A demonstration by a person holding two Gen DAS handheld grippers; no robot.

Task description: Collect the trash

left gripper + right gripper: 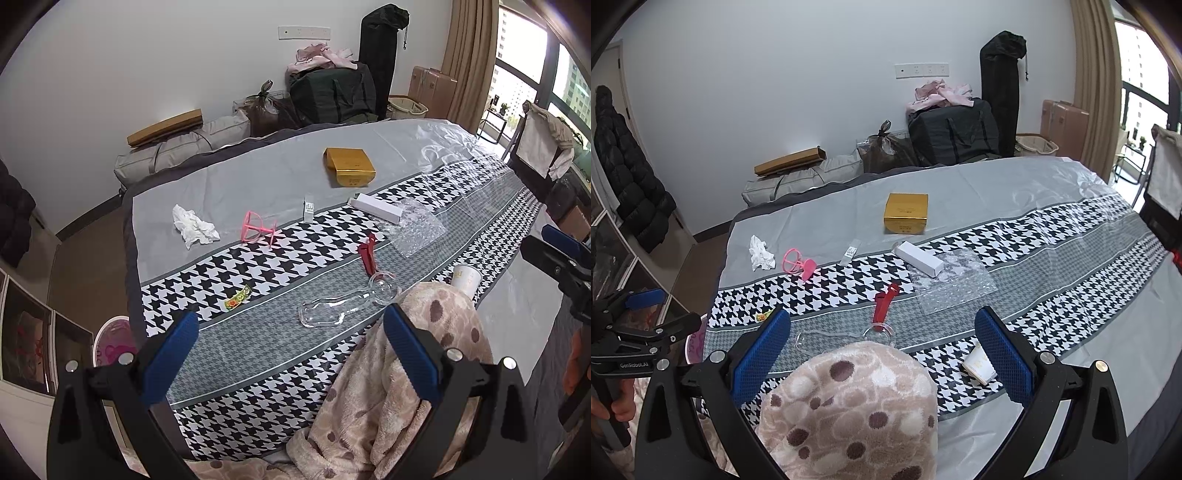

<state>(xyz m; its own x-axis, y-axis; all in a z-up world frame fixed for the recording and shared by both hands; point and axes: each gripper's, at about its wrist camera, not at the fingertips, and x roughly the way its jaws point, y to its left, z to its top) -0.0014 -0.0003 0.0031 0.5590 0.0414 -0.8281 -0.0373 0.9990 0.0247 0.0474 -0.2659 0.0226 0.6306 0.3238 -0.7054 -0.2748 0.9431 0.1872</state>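
Note:
Trash lies scattered on a bed with a houndstooth cover (pixel 258 266): a crumpled tissue (pixel 194 225) (pixel 761 253), a pink plastic frame (pixel 256 227) (pixel 798 264), a candy wrapper (pixel 238 299) (pixel 762 316), a red clip (pixel 367 254) (pixel 884 302), a clear glass bottle (pixel 340 306) (pixel 842 336), bubble wrap (pixel 415 229) (pixel 951 286), a white box (pixel 375 208) (pixel 921 256), a gold box (pixel 349 166) (pixel 905 214) and a paper cup (pixel 465 278) (pixel 979 365). My left gripper (pixel 291 350) (pixel 653 314) hangs open near the bed's front edge, holding nothing. My right gripper (pixel 884 350) (pixel 546 243) is open too, and empty.
A person's knee in spotted fleece (pixel 849 406) (pixel 406 369) rises between me and the bed, hiding part of the bottle. A white and pink round bin (pixel 114 339) stands on the floor at the bed's left corner. Bags and a suitcase (pixel 1063 125) line the far wall.

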